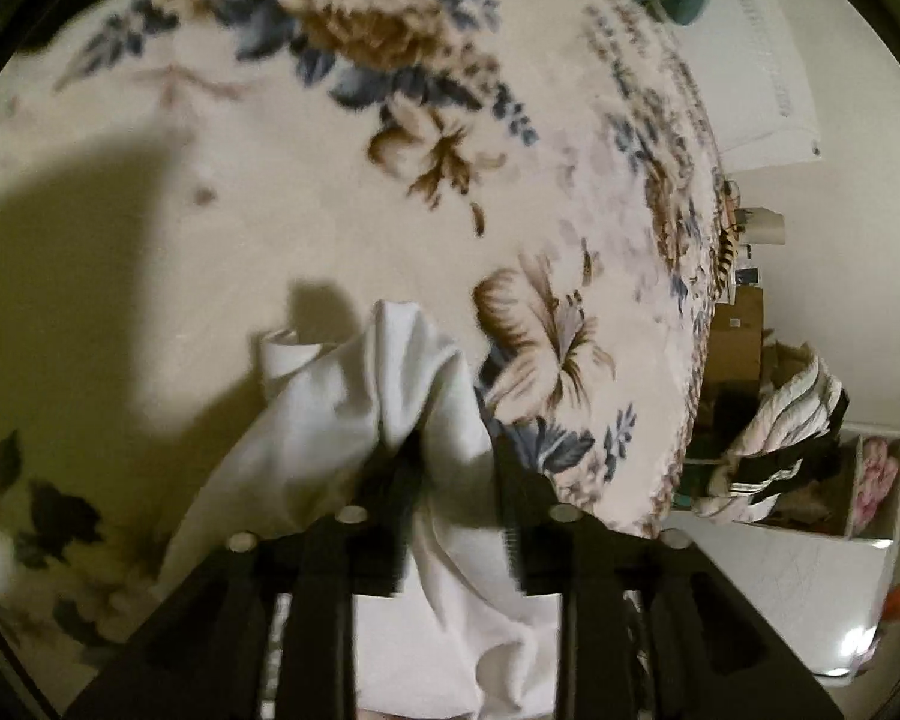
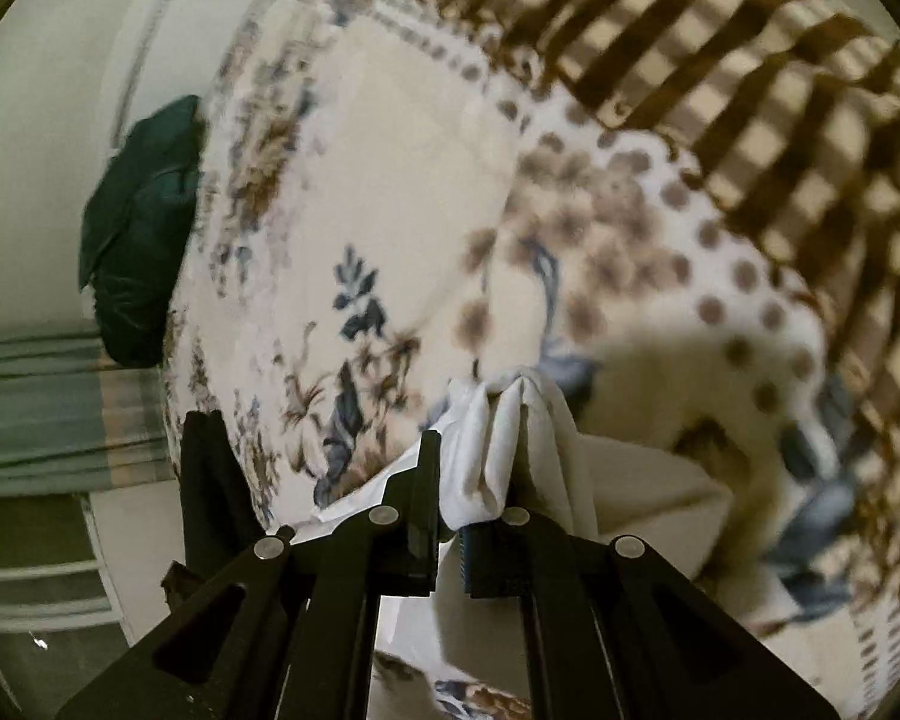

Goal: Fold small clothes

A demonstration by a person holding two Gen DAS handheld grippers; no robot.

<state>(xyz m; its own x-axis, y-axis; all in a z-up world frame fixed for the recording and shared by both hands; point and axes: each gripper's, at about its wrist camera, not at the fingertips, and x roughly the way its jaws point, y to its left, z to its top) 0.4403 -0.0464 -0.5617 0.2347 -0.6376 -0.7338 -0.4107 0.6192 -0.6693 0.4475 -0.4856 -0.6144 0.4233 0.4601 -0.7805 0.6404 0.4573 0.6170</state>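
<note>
We see a cream floral blanket (image 1: pixel 342 192) over a bed, a brown checked cloth (image 2: pixel 750 90) beyond it, a dark green bundle (image 2: pixel 138 240), possibly a cushion, and a cluttered white shelf (image 1: pixel 810 516).

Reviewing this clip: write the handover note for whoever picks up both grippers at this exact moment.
Left gripper: white garment bunched between its fingers, but the jaws stand apart; the grip looks loose.
Right gripper: shut on a pinch of the same white cloth.
The cloth hangs from both grippers over the floral blanket, crumpled, with no neat fold visible.
Left to do: probably re-close the left gripper, lay the garment flat, fold it.
</note>
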